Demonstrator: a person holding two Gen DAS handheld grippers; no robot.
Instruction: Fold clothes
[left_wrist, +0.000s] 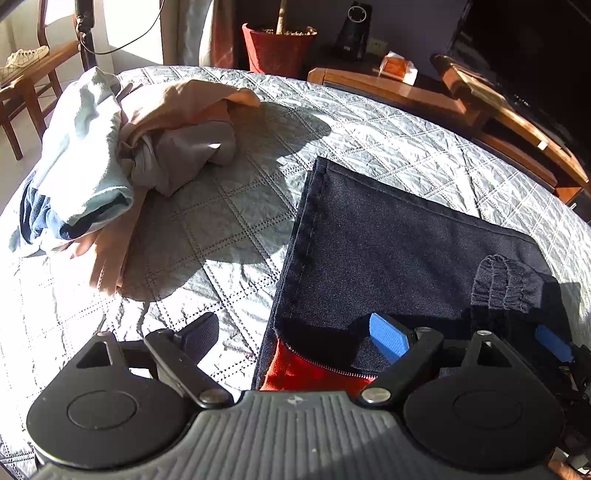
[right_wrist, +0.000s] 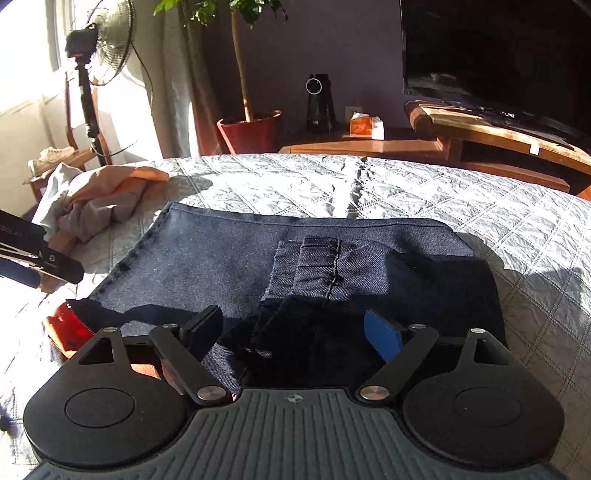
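A dark navy garment (left_wrist: 399, 236) lies folded flat on the quilted grey bedcover (left_wrist: 229, 221). Its red lining and zip (left_wrist: 310, 369) show at the near corner, and a gathered elastic cuff (left_wrist: 498, 284) lies on top. My left gripper (left_wrist: 295, 332) hovers open over that near corner, with nothing pressed between its fingers. My right gripper (right_wrist: 291, 325) stands open above the garment (right_wrist: 229, 258), just short of the cuff (right_wrist: 314, 262). Dark cloth lies below and between its pads, which do not press on it. The left gripper (right_wrist: 40, 258) also shows at the left edge of the right wrist view.
A heap of loose clothes (left_wrist: 110, 147), pale blue, peach and grey, sits at the far left of the bed. Beyond the bed stand a red plant pot (left_wrist: 277, 48), a wooden TV bench (right_wrist: 498, 140) and a wooden chair with a shoe (left_wrist: 26, 62).
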